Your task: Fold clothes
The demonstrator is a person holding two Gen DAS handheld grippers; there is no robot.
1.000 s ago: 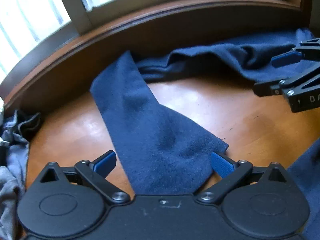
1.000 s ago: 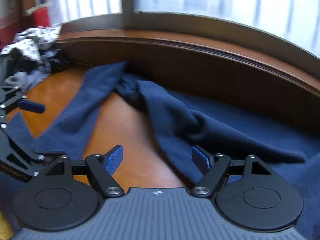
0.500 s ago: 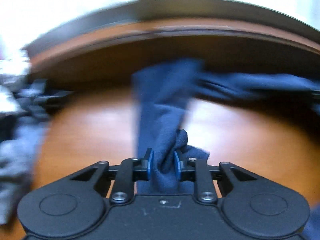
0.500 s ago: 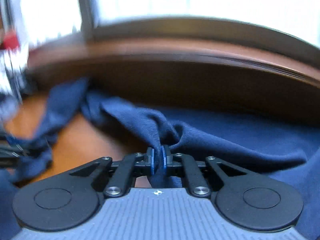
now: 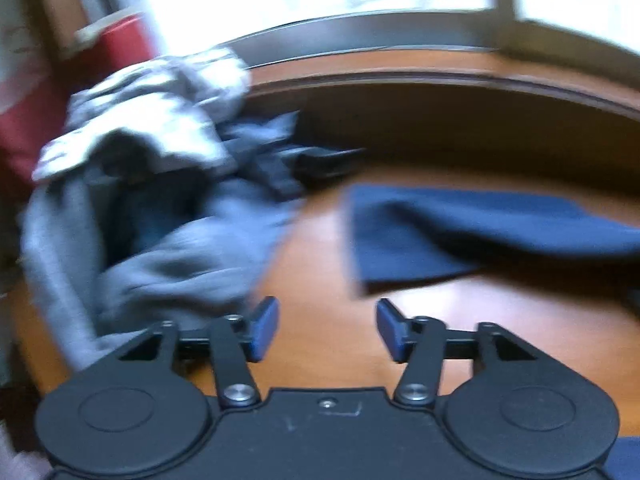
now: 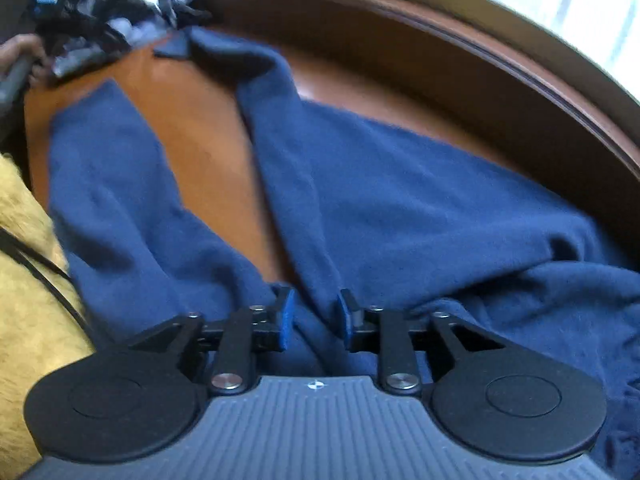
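Navy trousers (image 6: 400, 200) lie spread on the wooden table (image 6: 208, 148), two legs stretching away toward the far left. My right gripper (image 6: 315, 306) hovers over the waist end, its jaws opening, with a ridge of navy cloth lying between the blue pads (image 6: 285, 320), which do not press on it. In the blurred left wrist view one leg end of the navy trousers (image 5: 460, 232) lies flat at the right. My left gripper (image 5: 326, 316) is over bare wood short of it, jaws opening, nothing between them.
A heap of grey and pale clothes (image 5: 160, 208) sits at the table's left, against a red object (image 5: 24, 120). The raised wooden ledge (image 5: 440, 92) and window run along the back. A yellow furry cloth (image 6: 24, 288) is at the near left, and a hand (image 6: 20, 50) at the far left.
Half a second ago both grippers were shut on bunched navy cloth. Both have let go and opened. The left view has swung left toward the grey heap; the legs now lie stretched out.
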